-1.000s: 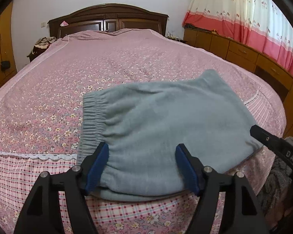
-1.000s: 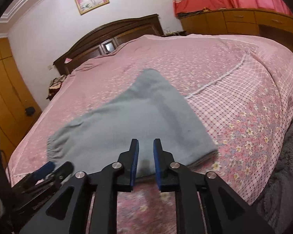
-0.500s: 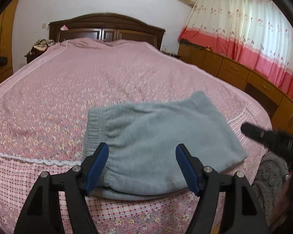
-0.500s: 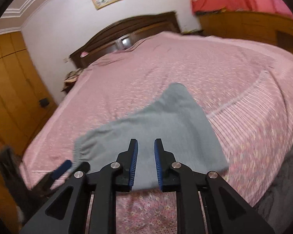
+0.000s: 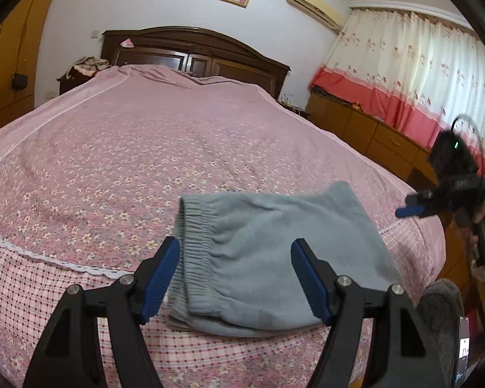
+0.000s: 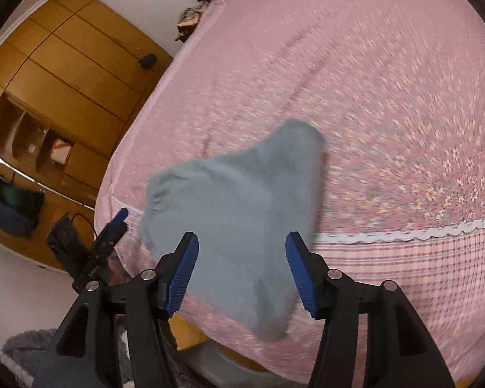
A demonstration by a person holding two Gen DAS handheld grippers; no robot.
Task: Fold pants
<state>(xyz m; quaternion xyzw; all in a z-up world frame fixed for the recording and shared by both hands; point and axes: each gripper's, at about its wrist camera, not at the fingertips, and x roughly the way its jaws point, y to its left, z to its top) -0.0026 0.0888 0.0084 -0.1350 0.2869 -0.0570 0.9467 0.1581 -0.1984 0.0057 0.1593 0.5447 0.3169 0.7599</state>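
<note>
The folded grey pants point(image 5: 268, 255) lie on the pink floral bedspread point(image 5: 129, 161) near the bed's front edge, elastic waistband to the left. My left gripper point(image 5: 236, 284) is open and empty, raised just in front of the pants. My right gripper point(image 6: 242, 274) is open and empty, held above the pants point(image 6: 236, 220) from the right side of the bed. The right gripper also shows in the left wrist view point(image 5: 414, 208), lifted at the right; the left one shows in the right wrist view point(image 6: 113, 229).
A dark wooden headboard point(image 5: 194, 51) stands at the far end. Wooden cabinets point(image 5: 371, 129) under red and white curtains run along the right. A wooden wardrobe point(image 6: 64, 80) stands left of the bed. A grey fluffy sleeve point(image 5: 443, 317) is at the lower right.
My right gripper has opened and swung up and away to the right side of the bed. My left gripper has pulled back and tilted up. The pants stay folded on the bed.
</note>
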